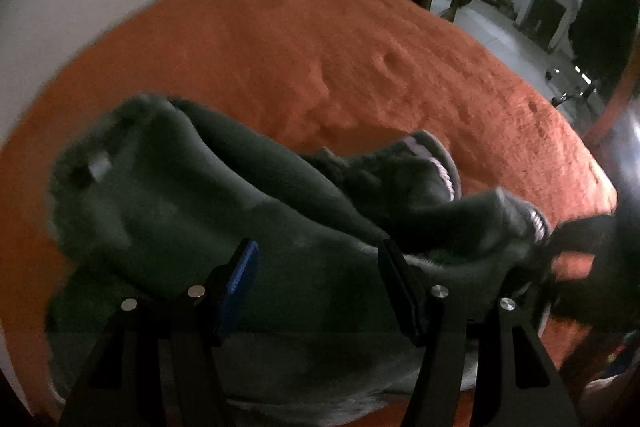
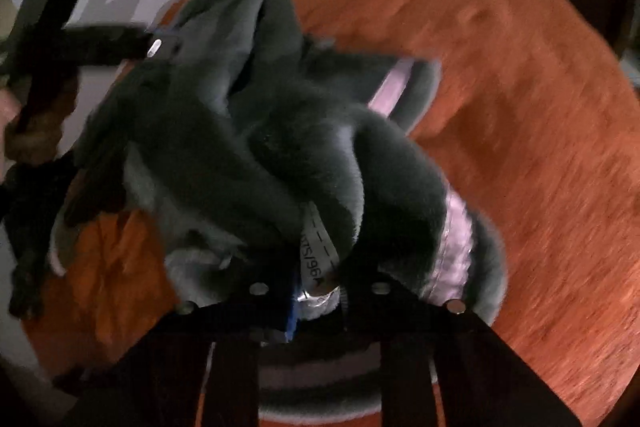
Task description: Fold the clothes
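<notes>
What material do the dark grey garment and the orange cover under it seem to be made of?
The dark grey garment looks like fleece or plush: matte, with a fuzzy nap at its edges. Its pale pink lining has a slight sheen, perhaps satin or quilted nylon. The orange cover looks like short-pile velour or terry, with a grainy, dented surface.

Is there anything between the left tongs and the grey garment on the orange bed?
Nothing visible. The left tongs hang open right over the grey garment, with only its own fleece between the fingers. The right tongs are shut on the garment's edge by the label, off to the side. The orange bed beyond is bare.
</notes>
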### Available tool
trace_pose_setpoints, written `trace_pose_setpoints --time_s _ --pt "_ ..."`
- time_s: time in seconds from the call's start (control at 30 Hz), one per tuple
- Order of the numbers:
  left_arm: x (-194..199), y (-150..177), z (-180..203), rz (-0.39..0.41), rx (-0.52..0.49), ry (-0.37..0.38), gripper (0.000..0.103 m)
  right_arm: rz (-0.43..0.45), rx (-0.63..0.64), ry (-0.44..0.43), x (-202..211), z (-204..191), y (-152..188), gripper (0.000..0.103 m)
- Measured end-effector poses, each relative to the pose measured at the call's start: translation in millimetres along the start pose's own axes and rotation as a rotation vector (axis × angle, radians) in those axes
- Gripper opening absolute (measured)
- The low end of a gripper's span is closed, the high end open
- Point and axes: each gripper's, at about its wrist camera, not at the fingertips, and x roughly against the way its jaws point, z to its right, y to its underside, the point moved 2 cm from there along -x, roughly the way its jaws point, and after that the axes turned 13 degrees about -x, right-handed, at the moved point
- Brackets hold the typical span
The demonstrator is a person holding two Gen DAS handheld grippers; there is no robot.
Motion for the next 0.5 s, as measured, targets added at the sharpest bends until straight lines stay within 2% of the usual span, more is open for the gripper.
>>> trace_pose_setpoints --time_s 0.1,0.17,0.27,0.33,0.43,0.5 --pt "20.3 4.2 -5.6 0.065 -0.01 -0.042 0.063 0.17 0.012 0.094 30.2 8.1 -38.0 0.011" --pt "34.4 7.3 -10.2 0.103 0.002 -0.064 0.063 0.282 0.01 0.123 62.9 14.3 -68.9 0.011" --pt "60.9 10.8 -20.7 0.146 0.079 -0.034 0.063 0.425 0.124 0.185 114.8 -7.9 -107.4 0.01" --pt "81.1 10.0 -27.3 0.179 0.104 -0.032 0.063 0.545 0.236 0.227 153.5 -38.8 -120.5 0.01" --pt "125.4 1.8 -35.1 0.282 0.102 -0.065 0.063 0.699 0.306 0.212 217.1 -78.5 -131.2 0.01" --pt "149.5 -4.7 -34.7 0.347 0.063 -0.082 0.064 0.705 0.312 0.175 234.2 -90.4 -132.5 0.011"
